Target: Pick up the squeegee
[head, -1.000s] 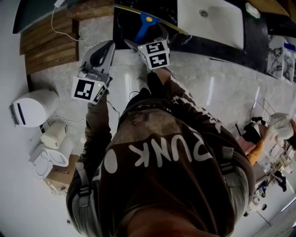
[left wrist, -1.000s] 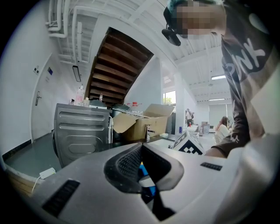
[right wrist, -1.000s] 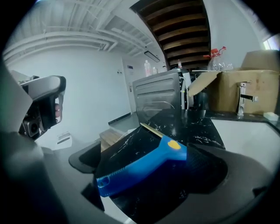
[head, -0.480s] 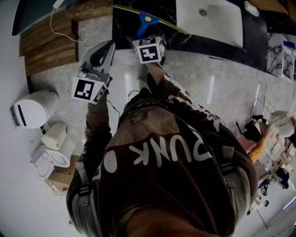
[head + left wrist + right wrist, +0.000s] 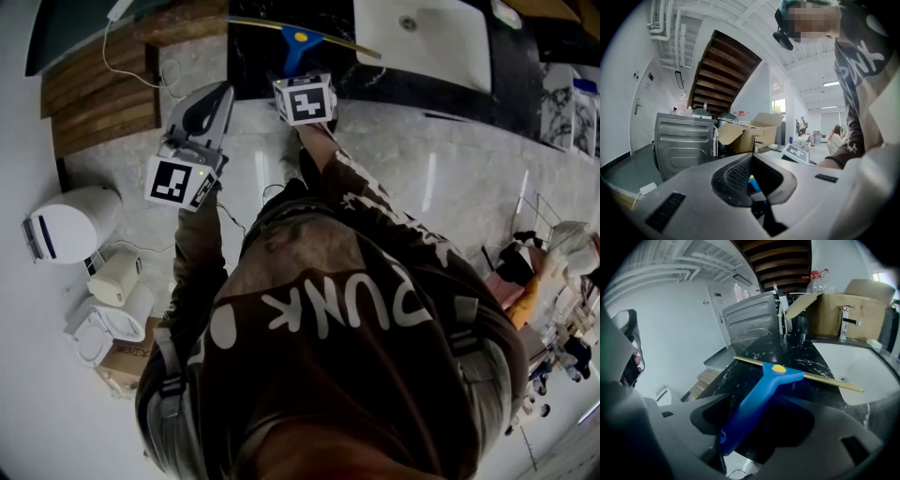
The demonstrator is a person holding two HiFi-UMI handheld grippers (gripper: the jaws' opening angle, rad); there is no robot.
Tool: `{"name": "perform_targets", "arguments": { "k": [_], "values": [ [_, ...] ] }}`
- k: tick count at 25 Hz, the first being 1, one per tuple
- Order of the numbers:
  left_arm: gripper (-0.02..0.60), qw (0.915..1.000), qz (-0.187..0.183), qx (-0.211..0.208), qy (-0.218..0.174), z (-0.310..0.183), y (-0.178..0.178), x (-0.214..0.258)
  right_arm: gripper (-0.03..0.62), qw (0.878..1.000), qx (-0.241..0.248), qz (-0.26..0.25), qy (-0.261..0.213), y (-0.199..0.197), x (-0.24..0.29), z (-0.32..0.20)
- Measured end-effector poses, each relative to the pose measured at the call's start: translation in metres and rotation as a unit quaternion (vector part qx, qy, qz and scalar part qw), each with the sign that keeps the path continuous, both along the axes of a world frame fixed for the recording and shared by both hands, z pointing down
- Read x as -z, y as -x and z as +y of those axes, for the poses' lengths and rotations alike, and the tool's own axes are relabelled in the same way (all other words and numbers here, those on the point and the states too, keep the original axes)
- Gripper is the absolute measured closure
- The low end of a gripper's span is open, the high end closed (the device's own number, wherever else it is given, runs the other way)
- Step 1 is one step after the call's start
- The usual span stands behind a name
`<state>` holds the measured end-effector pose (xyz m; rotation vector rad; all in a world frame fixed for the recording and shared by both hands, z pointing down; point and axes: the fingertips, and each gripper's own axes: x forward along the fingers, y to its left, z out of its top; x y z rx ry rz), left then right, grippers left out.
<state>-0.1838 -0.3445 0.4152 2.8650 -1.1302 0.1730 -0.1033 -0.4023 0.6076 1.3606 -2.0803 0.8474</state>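
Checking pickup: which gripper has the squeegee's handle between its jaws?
The right gripper: its jaws, just closing, flank the squeegee handle; the left gripper is empty.

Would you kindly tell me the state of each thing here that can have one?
squeegee: lying on the black countertop.
right tool: jaws have just been closing round the squeegee handle, not yet pressing it.
left tool: shut, empty.
cardboard box: flaps open.
sink: empty, no water running.

Black marble countertop [image 5: 253, 56] held white sink [image 5: 422, 42]; wooden stairs [image 5: 94, 94] rose beside; pale glossy floor [image 5: 450, 141] reflected light streaks; grey appliance [image 5: 684, 140] and cardboard box [image 5: 750, 133] stood near white wall [image 5: 623, 117].
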Motion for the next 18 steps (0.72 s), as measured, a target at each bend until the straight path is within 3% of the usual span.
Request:
{"name": "perform_targets", "arguments": {
  "k": [11,18],
  "values": [
    [0.58,0.9999,0.005,-0.015,-0.004,0.004,-0.015,0.005,0.421,0.999,-0.044,-0.028,0.001,-0.038,0.008,0.003],
    [0.58,0.9996,0.005,-0.026,-0.009,0.008,-0.033,0.009,0.431,0.996,-0.056,-0.063,-0.026,-0.052,0.023,0.001]
  ]
}}
